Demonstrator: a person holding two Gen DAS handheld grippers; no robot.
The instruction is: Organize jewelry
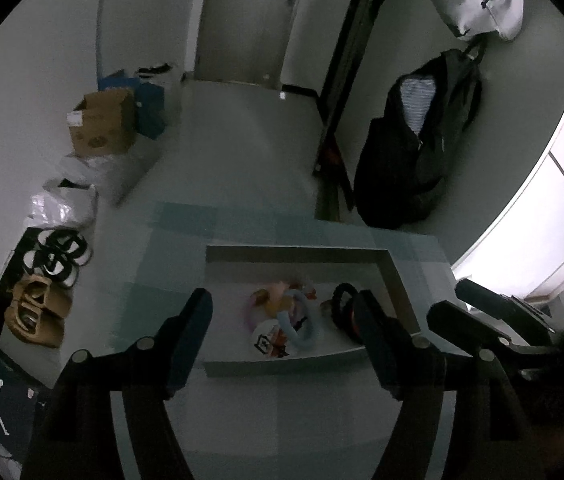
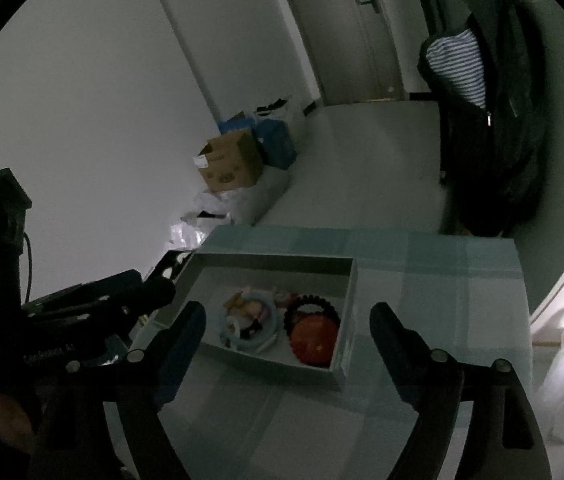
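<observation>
Both grippers hang low over the worktop (image 2: 442, 264), which has a pale green checked cloth, and both point at the shallow white box (image 2: 347, 292) lying on it. Left gripper (image 1: 284, 304) has its jaws spread wide and holds nothing; its two dark fingers stand on either side of the near part of the box, above it, and I cannot tell if they touch it. Right gripper (image 2: 288, 316) is also spread wide and empty, just in front of the near wall of the box.

Inside the box the jewelry lies in a small heap. On the left side of the box there is a pale blue ring-shaped bangle (image 2: 263, 336) with some small pinkish and yellowish pieces (image 1: 272, 298) piled around and under it; these are too blurred to name. To the right of them in the box lies a black beaded bracelet (image 2: 311, 306), and touching it, nearer to the front wall, a round red object (image 2: 313, 342).

Beyond the box, on the floor by the wall, stands a brown cardboard carton (image 1: 102, 122). Behind the box on the right side a dark jacket (image 2: 494, 120) hangs over a striped shirt. Left of the box, lower than the worktop, several pairs of sandals (image 1: 52, 276) lie on the floor.
</observation>
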